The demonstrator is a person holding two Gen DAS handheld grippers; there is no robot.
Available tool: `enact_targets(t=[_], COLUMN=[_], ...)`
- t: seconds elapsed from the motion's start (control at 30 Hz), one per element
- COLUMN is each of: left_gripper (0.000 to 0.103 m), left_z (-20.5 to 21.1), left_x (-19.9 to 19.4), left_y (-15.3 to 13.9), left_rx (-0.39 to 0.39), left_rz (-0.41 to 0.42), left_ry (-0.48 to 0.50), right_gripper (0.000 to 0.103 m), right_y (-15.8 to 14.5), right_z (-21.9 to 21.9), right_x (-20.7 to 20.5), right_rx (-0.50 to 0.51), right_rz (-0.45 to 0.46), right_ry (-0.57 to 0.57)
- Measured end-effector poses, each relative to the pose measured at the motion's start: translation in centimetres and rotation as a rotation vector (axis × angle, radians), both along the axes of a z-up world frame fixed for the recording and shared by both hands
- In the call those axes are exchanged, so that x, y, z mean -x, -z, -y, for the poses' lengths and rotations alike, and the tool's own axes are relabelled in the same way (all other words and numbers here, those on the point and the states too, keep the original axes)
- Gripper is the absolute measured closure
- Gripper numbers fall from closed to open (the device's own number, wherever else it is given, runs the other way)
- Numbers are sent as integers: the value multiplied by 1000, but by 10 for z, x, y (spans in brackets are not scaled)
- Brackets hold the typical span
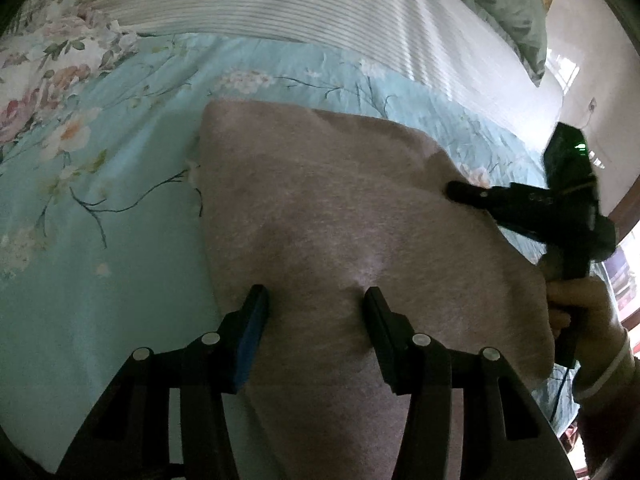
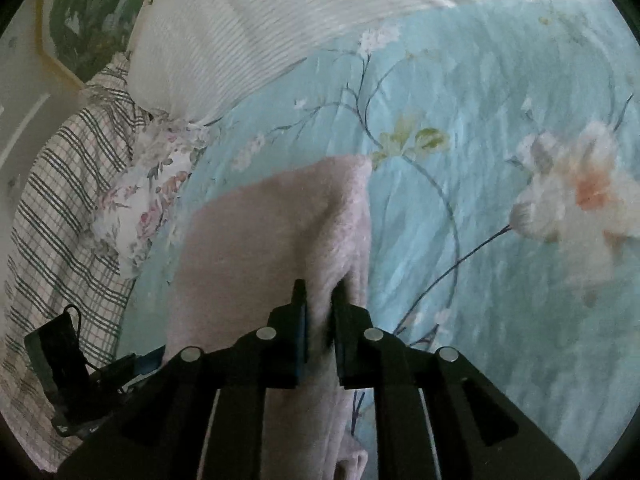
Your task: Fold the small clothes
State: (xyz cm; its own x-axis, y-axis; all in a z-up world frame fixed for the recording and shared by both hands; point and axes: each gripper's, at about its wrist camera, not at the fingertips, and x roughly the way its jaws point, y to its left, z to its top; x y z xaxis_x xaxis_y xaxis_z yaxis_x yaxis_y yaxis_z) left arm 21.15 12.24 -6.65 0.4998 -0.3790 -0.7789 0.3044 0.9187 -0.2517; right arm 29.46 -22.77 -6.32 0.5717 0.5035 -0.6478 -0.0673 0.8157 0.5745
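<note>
A small pale pink fleecy garment [image 1: 340, 208] lies on a light blue floral bedsheet [image 1: 100, 208]. My left gripper [image 1: 316, 300] is open, its fingers spread over the garment's near part and pressing on it. My right gripper [image 2: 320, 300] is shut on the garment's right edge [image 2: 336, 232], which is bunched up between its fingers. In the left wrist view the right gripper [image 1: 460, 190] reaches in from the right at the garment's far right edge, held by a hand [image 1: 580, 312].
A white striped pillow [image 1: 280, 0] lies beyond the garment. A green pillow [image 1: 504, 8] is at the far right. A checked cloth [image 2: 68, 200] and a floral one [image 2: 144, 200] lie at the left. The left gripper's body [image 2: 68, 376] shows at the lower left.
</note>
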Motion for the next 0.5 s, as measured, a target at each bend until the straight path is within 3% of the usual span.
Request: enact_targets(t=[0.13,0.23,0.3,0.37,0.4,0.43,0.5], left_gripper=[56,56,56,56,55,54,56], left_z=[-5,-2,7,16,16,15,11], left_x=[4,-1,-10,-23,-28,-32,-32], left_y=[-16,-27,-21,-3,2,6,3], left_rx=[41,87,66,-28,-43,-32,-22], left_rz=[17,39,18,-10,-24,-30,-28], left_ry=[-6,8,16,-9,-15,-16,-14], right_gripper=[89,89,89,89,95,103,103], right_y=[-32,-41,-30,-15,-4,3,7], right_z=[-3,-20,-35,-44,-44,-39,-28], right_x=[16,12,4,-1,-4,-5,-4], right_rx=[48,-22,-34,60,80,67,46], right_rz=[69,76,18,-34,-54,-56,-61], right_ry=[22,-67,-138,-131,-120,-103,-66])
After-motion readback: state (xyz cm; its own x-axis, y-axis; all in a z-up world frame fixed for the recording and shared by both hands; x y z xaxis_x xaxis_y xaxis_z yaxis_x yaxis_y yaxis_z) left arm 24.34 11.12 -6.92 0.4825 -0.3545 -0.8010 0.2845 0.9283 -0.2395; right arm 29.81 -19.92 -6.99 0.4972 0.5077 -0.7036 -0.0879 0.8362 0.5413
